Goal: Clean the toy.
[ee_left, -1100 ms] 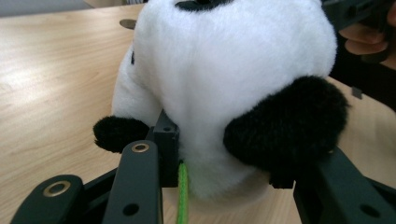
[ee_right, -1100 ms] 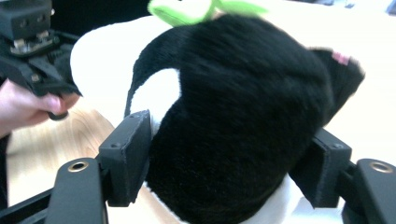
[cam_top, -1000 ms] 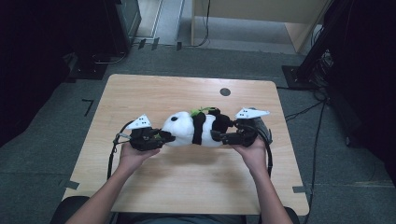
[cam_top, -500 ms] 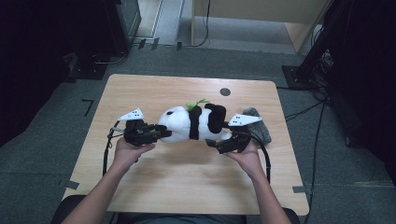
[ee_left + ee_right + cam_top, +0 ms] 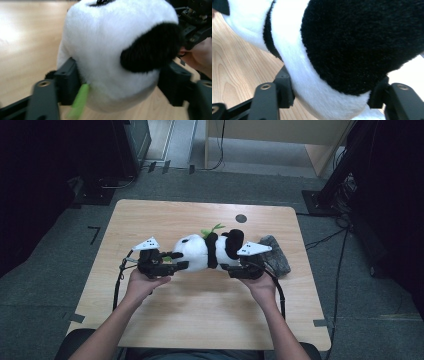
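A black and white plush panda [image 5: 200, 252] lies lengthwise between my two grippers over the middle of the wooden table [image 5: 200, 320]. My left gripper [image 5: 177, 265] is at its white head [image 5: 112, 45]. Those jaws have just been opening, and the head sits between them with both pads against the fur around my left gripper [image 5: 121, 85]. My right gripper [image 5: 227, 267] is at the black and white body [image 5: 352, 40]. Its jaws have just been closing, and the pads press into the plush on both sides of my right gripper [image 5: 331, 92].
A grey crumpled cloth [image 5: 277, 255] lies just right of the right hand. A green leaf [image 5: 212, 228] sticks up behind the panda, and a dark round hole [image 5: 241, 218] is in the tabletop beyond it. Dark furniture and cables surround the table.
The panda and both grippers have drifted slightly toward the far side of the table. The hands have stayed at the two ends of the plush.
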The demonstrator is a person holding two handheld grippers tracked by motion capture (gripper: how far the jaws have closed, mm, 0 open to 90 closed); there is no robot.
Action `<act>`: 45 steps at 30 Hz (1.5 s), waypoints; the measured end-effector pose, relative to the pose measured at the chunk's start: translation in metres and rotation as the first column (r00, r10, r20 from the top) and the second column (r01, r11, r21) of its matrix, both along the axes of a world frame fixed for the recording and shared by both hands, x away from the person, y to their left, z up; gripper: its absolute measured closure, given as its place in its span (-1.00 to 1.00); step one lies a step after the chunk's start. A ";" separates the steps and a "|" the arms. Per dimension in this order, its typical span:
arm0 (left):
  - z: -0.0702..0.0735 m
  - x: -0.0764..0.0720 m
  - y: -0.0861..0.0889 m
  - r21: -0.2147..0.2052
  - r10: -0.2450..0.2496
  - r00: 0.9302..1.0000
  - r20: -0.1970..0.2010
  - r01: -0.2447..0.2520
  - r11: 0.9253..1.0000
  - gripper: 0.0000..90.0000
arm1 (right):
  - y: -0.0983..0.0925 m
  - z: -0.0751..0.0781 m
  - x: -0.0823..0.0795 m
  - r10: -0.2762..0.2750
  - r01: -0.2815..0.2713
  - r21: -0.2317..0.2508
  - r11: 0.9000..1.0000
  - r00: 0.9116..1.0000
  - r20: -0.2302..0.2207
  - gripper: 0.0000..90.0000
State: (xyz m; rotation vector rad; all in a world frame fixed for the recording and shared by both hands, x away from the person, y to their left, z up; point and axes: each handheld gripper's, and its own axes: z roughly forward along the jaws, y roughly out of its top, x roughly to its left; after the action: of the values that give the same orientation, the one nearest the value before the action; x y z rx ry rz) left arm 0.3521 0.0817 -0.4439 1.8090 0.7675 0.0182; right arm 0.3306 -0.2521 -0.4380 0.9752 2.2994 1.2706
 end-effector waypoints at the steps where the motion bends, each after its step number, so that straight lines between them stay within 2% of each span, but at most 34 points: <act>1: 0.000 0.000 0.001 -0.012 -0.002 1.000 0.019 0.002 1.000 -0.50 | -0.003 0.002 0.000 -0.005 0.006 0.015 1.000 1.000 -0.011 -0.08; 3: 0.000 -0.001 0.002 -0.010 -0.002 0.998 0.067 0.002 1.000 -0.55 | -0.009 0.006 0.000 -0.012 0.013 0.040 0.999 0.999 -0.032 -0.06; 5: 0.002 -0.003 0.004 0.022 0.015 0.994 0.108 -0.017 1.000 -0.57 | -0.014 0.008 0.001 -0.031 0.033 0.044 0.998 0.998 -0.054 -0.05; 7: 0.002 -0.003 0.007 0.061 0.043 0.992 0.118 -0.050 0.997 -0.57 | -0.022 0.010 0.001 -0.056 0.059 0.048 0.997 0.996 -0.063 -0.04; 8: 0.001 -0.001 0.009 0.064 0.043 0.993 0.110 -0.050 0.997 -0.57 | -0.027 0.011 0.001 -0.068 0.072 0.059 0.996 0.995 -0.071 -0.04; 11: -0.003 0.000 0.014 0.022 0.024 0.995 0.094 -0.026 0.999 -0.56 | -0.040 0.013 0.001 -0.095 0.109 0.122 0.987 0.989 -0.115 -0.04; 14: -0.007 -0.002 0.009 0.063 -0.005 0.994 0.108 -0.002 0.998 -0.56 | -0.046 0.016 0.000 -0.107 0.132 0.167 0.977 0.982 -0.153 -0.05; 16: -0.008 -0.003 0.004 0.067 -0.020 0.994 0.104 0.013 0.998 -0.57 | -0.046 0.017 -0.002 -0.101 0.128 0.170 0.977 0.982 -0.158 -0.06; 18: -0.009 -0.005 -0.002 0.065 -0.007 0.994 0.105 0.000 0.998 -0.61 | -0.042 0.018 -0.003 -0.079 0.107 0.170 0.980 0.983 -0.164 -0.07; 20: -0.011 -0.006 -0.005 0.066 -0.030 0.991 0.130 0.021 0.998 -0.72 | -0.035 0.019 -0.005 -0.062 0.095 0.178 0.979 0.981 -0.185 -0.08; 23: -0.014 -0.009 -0.010 0.064 -0.057 0.988 0.142 0.048 0.997 -0.73 | -0.027 0.018 -0.006 -0.042 0.087 0.195 0.977 0.974 -0.222 -0.10; 24: -0.015 -0.011 -0.013 0.077 -0.055 0.986 0.155 0.044 0.996 -0.75 | -0.024 0.017 -0.005 -0.026 0.078 0.210 0.975 0.970 -0.240 -0.11; 25: -0.016 -0.013 -0.016 0.111 -0.039 0.985 0.170 0.020 0.994 -0.77 | -0.020 0.017 -0.005 -0.007 0.069 0.222 0.973 0.964 -0.265 -0.11; 26: -0.017 -0.013 -0.018 0.133 -0.027 0.985 0.168 0.005 0.991 -0.77 | -0.015 0.016 -0.006 -0.009 0.072 0.218 0.973 0.960 -0.279 -0.11; 29: -0.020 -0.011 -0.017 0.142 -0.016 0.991 0.132 -0.003 0.990 -0.61 | -0.007 0.017 -0.008 -0.014 0.064 0.183 0.981 0.965 -0.261 -0.12; 34: -0.016 -0.012 -0.017 0.148 -0.002 0.994 0.109 -0.014 0.989 -0.20 | -0.008 0.015 -0.007 -0.019 0.068 0.183 0.981 0.966 -0.257 -0.19; 37: -0.012 -0.012 -0.015 0.138 -0.006 0.996 0.094 -0.008 0.990 0.04 | -0.006 0.016 -0.007 -0.024 0.060 0.157 0.986 0.975 -0.219 -0.32; 41: -0.005 -0.011 -0.008 0.096 -0.009 0.998 0.068 0.003 0.995 0.15 | -0.011 0.017 -0.008 -0.009 0.038 0.178 0.983 0.987 -0.163 -0.49; 44: 0.004 -0.009 0.000 0.062 -0.009 0.998 0.063 0.005 0.998 0.21 | -0.017 0.015 -0.008 0.036 -0.008 0.209 0.978 0.991 -0.130 -0.59; 45: 0.006 -0.008 0.003 0.060 -0.010 0.998 0.064 0.006 0.998 0.22 | -0.020 0.013 -0.007 0.063 -0.038 0.220 0.975 0.992 -0.109 -0.61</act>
State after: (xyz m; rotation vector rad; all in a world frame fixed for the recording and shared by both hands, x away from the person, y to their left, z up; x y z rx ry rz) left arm 0.3436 0.0842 -0.4376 1.8592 0.7210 0.0950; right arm 0.3236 -0.2724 -0.4247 1.0934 2.3196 1.5520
